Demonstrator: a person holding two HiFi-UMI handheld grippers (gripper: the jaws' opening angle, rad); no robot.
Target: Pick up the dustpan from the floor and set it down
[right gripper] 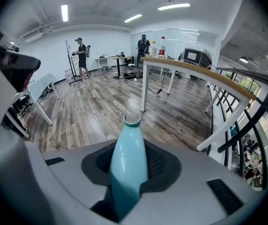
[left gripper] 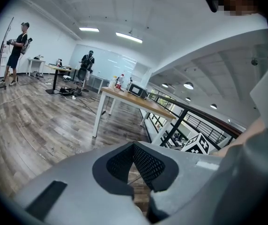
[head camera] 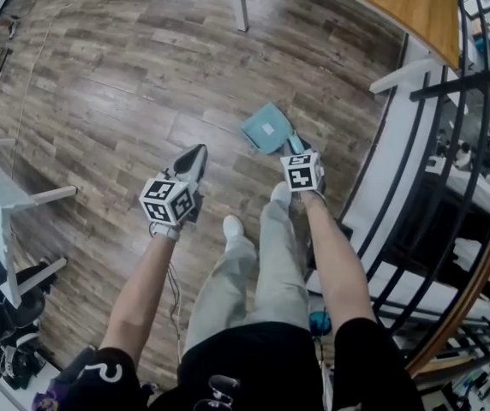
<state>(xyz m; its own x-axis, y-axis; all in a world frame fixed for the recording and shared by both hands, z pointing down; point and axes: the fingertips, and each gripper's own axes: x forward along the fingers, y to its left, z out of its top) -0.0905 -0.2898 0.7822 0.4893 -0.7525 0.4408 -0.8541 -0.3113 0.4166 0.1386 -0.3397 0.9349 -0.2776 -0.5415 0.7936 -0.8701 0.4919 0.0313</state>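
The right gripper [right gripper: 131,161] is closed tight on the dustpan's handle [right gripper: 128,172]. The handle runs straight out along the jaws, so the dustpan's long line is the same as the gripper's own line. From above, the blue-green dustpan [head camera: 266,129] sits just past the right gripper, away from the person and a little to the left. Its wide flat part points that way too, with the handle end back in the jaws. It is low over the wooden floor [head camera: 125,84], but I cannot tell if it touches the floor yet. The right gripper tips downward, so I think the wide part should meet the floor first when it is set down. The black railing [head camera: 451,144] is close by on the right, so there is more room on the left side. The left gripper [head camera: 195,154] is off to the left, apart from the dustpan. Its jaws are closed with nothing in them. The right hand is the nearer one and does the job.
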